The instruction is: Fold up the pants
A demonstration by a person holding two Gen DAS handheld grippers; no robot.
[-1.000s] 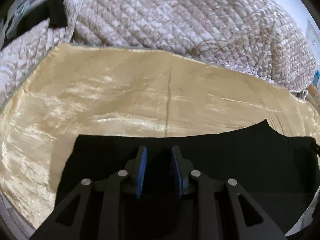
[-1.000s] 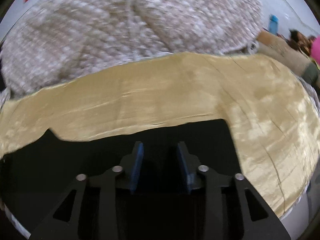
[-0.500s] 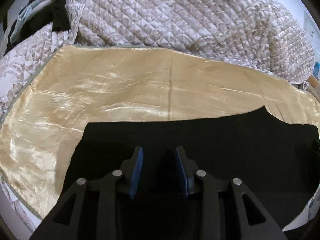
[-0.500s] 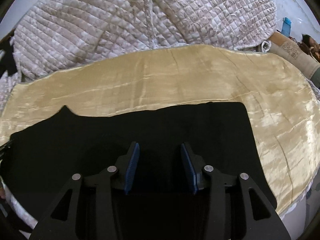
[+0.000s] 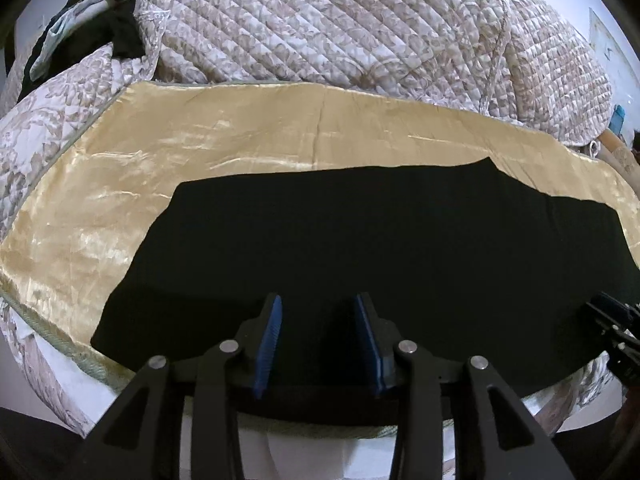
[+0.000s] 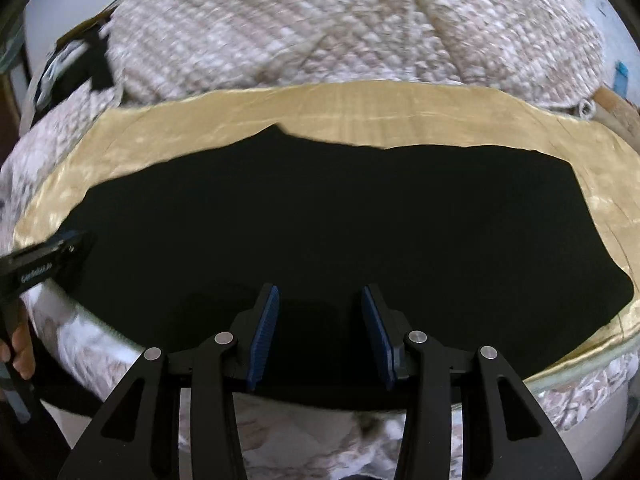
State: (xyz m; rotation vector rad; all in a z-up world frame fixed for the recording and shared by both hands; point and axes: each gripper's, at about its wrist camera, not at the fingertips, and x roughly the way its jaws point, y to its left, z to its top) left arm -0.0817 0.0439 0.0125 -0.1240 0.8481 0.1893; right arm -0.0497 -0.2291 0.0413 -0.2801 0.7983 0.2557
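Note:
The black pants (image 5: 360, 240) lie flat along the near edge of a gold satin cloth (image 5: 200, 132); they also fill the middle of the right wrist view (image 6: 320, 208). My left gripper (image 5: 319, 304) is open and empty, above the pants' near edge. My right gripper (image 6: 318, 294) is open and empty, also above the near edge. The right gripper's body shows at the right edge of the left wrist view (image 5: 616, 332). The left gripper's body shows at the left edge of the right wrist view (image 6: 44, 260).
A quilted cream bedspread (image 5: 360, 28) is heaped behind the gold cloth. Dark clothes and a pale strap (image 5: 88, 28) lie at the far left. The bed's near edge (image 5: 60, 340) drops off below the grippers.
Both grippers have drawn back and up from the pants, so more of the pants and the bed's near edge shows. Both jaws have opened wider.

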